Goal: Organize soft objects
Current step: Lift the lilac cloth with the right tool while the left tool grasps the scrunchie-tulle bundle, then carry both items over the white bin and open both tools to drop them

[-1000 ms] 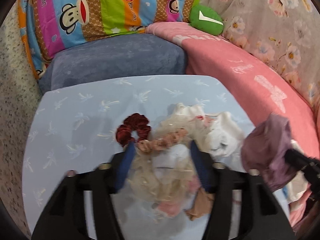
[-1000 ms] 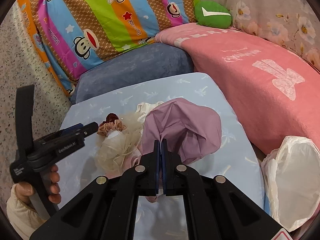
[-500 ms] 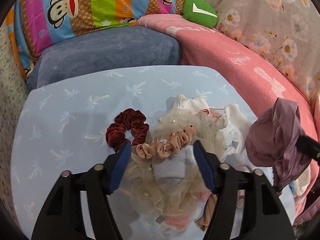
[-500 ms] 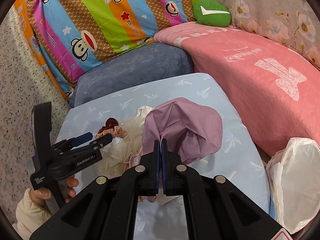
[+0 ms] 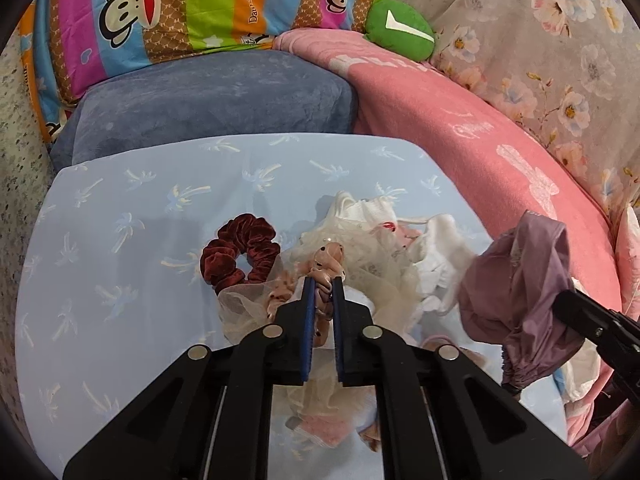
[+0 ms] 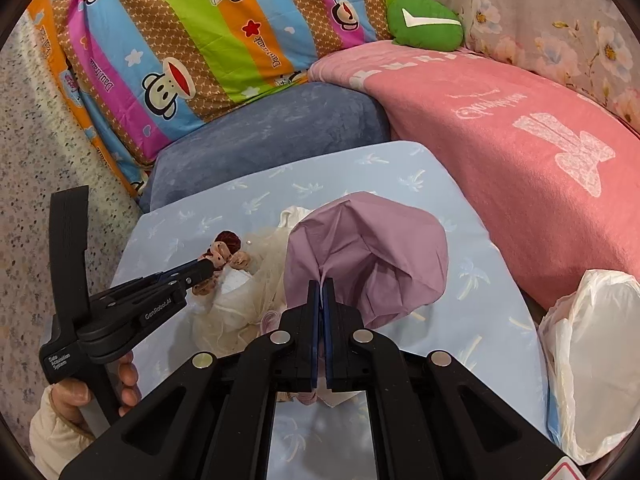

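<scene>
My left gripper (image 5: 323, 282) is shut on a pink dotted scrunchie (image 5: 330, 258), pinched above a heap of soft things on the light blue table (image 5: 120, 240). The heap holds a cream tulle piece (image 5: 376, 276) and white cloth (image 5: 436, 252). A dark red velvet scrunchie (image 5: 240, 254) lies just left of the heap. My right gripper (image 6: 321, 286) is shut on a purple fabric cap (image 6: 372, 252), held above the table. In the right wrist view the left gripper (image 6: 208, 270) shows with the pink dotted scrunchie (image 6: 224, 254) at its tip.
A blue-grey cushion (image 5: 208, 92), a striped monkey-print pillow (image 5: 180, 4) and a pink blanket (image 5: 480, 140) ring the table's far and right sides. A green plush (image 5: 400, 28) sits on the blanket. A white plastic bag (image 6: 592, 360) lies at the right. A hand (image 6: 80, 392) holds the left gripper.
My left gripper was open around the heap and has shut on the pink dotted scrunchie, bunching it up. The right gripper keeps the purple cap aloft, almost unmoved.
</scene>
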The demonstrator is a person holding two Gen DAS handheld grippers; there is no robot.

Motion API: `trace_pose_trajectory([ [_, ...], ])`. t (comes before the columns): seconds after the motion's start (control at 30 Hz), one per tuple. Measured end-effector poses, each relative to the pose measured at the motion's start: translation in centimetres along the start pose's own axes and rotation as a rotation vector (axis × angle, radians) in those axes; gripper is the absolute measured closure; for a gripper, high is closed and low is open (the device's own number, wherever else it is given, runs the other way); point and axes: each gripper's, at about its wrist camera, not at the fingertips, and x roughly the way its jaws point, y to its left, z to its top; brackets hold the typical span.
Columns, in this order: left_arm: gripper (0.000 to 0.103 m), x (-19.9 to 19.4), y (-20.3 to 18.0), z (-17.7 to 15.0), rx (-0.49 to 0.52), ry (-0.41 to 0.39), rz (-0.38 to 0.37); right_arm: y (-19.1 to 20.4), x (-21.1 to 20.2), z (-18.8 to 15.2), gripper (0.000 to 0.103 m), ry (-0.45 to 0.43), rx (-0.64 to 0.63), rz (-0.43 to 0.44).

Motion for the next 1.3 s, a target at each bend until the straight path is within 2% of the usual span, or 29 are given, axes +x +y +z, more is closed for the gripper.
trace_pose_trajectory([
  [0.23, 0.095, -3.6, -2.5, 1.3, 0.012, -0.075, -0.026, -0.9, -3.4, 0.7, 0.101, -0.066, 0.017, 0.002],
  [0.6, 0.095, -7.2, -8.8, 1.3, 0.091, -0.143, -0.136, -4.5, -9.0, 0.9, 0.101, -0.164, 0.067, -0.017],
  [1.0, 0.095, -6.5, -17.3, -0.2, 0.189, -0.106, -0.244, -13.7, -13.8, -1.0, 0.101, -0.226, 0.206, -0.109],
  [1.3, 0.095, -5.2, -24.1, -1.6, 0.259, -0.062, -0.328, -20.5, -16.0, -3.4, 0.101, -0.237, 0.306, -0.186],
])
